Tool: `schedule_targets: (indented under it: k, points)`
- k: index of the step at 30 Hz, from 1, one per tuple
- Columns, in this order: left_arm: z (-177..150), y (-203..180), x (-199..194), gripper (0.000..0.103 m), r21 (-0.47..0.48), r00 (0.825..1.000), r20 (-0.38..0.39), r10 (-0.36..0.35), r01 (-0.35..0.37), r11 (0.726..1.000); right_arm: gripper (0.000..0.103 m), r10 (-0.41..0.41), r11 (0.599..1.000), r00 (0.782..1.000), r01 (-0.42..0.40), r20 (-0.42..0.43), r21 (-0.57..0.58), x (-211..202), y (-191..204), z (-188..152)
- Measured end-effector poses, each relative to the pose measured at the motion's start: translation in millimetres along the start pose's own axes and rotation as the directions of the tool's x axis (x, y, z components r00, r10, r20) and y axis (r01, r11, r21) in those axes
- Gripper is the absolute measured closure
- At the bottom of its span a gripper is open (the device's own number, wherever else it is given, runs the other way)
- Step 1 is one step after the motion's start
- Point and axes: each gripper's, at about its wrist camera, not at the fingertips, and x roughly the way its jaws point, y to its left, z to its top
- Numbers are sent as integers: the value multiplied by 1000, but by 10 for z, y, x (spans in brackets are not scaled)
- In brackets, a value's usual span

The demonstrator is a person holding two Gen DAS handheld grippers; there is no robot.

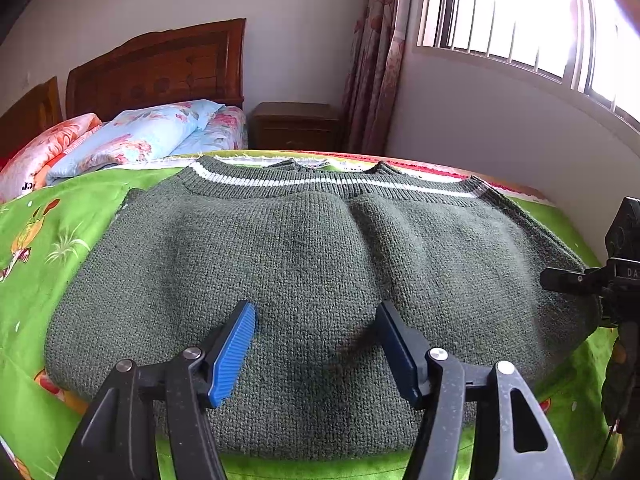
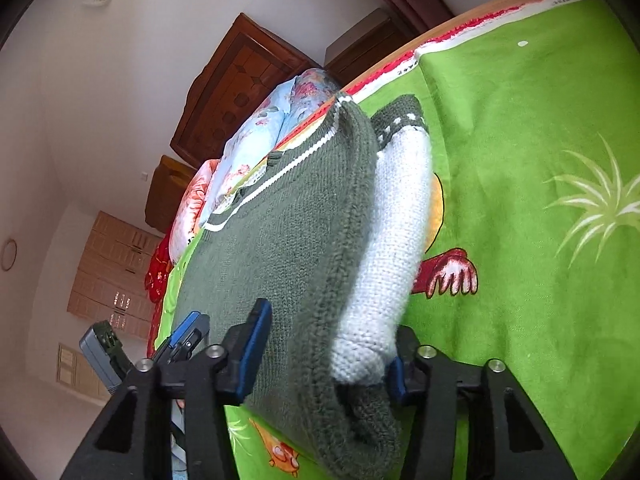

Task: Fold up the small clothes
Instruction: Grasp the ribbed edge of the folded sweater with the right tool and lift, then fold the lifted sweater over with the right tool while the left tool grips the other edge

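On green bedsheet point(image 1: 36, 408): left gripper point(image 1: 316, 320) spread above sweater point(image 1: 304, 264); right gripper point(image 2: 328, 344) apart around white sleeve point(image 2: 392, 240); grab sleeve only, fold flat inward

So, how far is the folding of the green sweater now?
Partly done. The sweater lies flat on the green bedsheet. In hand: the right gripper is open around the sweater's side edge and white sleeve. The left gripper hovers open. The sleeve fold and the body folds are left.
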Motion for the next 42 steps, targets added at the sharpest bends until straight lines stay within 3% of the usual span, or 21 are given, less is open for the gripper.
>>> schedule_targets:
  k: [1, 5, 7, 9, 10, 11, 18, 22, 24, 25, 26, 28, 31, 33, 37, 42]
  points:
    - [-1, -4, 0, 39, 3, 1000, -1, 3, -3, 1000, 103, -1, 1000, 1000, 1, 14, -1, -6, -12, -28]
    - [-4, -5, 0, 39, 4, 1000, -1, 4, -4, 1000, 103, 15, 1000, 999, -16, 40, 8, -61, -30, -79]
    - [-3, -3, 0, 39, 4, 1000, -1, 4, -4, 1000, 73, -1, 1000, 1000, 1, 29, -5, -58, 4, -65]
    - [-2, 4, 0, 39, 4, 1000, -1, 4, -4, 1000, 53, -14, 1000, 1000, 15, 26, -17, -42, 49, -63]
    - [-2, 3, 1, 39, 4, 1000, -1, 4, -4, 1000, 96, -21, 1000, 999, 21, 33, -11, -26, 46, -61]
    - [-3, 3, 1, 39, 5, 1000, -1, 5, -5, 1000, 103, -30, 1000, 999, 30, 38, -5, -19, 43, -66]
    - [-4, -31, 17, 38, 28, 1000, -9, 30, -30, 999, 103, -17, 1000, 989, 14, 146, 17, -118, 145, -102]
    - [18, -122, 52, 35, 78, 997, -22, 75, -73, 994, 103, -15, 1000, 977, 15, 214, 3, -212, 417, -70]
    - [28, -84, 44, 35, 75, 998, -28, 54, -52, 996, 103, -30, 999, 972, 36, 234, -22, -231, 604, -59]
    - [29, -41, 22, 35, 63, 999, -33, 34, -32, 997, 103, -40, 998, 970, 51, 241, -39, -285, 656, -62]
    - [24, 13, -30, 42, 48, 999, -34, 20, -18, 999, 103, -55, 996, 967, 72, 248, -59, -292, 750, -59]
    - [0, 198, -250, 54, -23, 999, 33, -8, 9, 1000, 103, -80, 989, 962, 109, 261, -98, -298, 920, -53]
    - [-23, 618, -579, 54, -149, 989, 147, 29, -7, 989, 103, -109, 980, 954, 151, 279, -132, -272, 1129, -45]
    - [-24, 944, -665, 54, -238, 986, 155, 59, -21, 971, 103, -125, 969, 947, 181, 295, -170, -207, 1319, -54]
    - [-108, 1439, -855, 54, -371, 977, 182, 109, -35, 928, 103, -176, 904, 932, 280, 315, -322, 78, 1968, -126]
    - [-178, 1698, -1146, 54, -402, 964, 216, 157, -58, 914, 103, -249, 705, 913, 399, 322, -586, 746, 2806, -496]
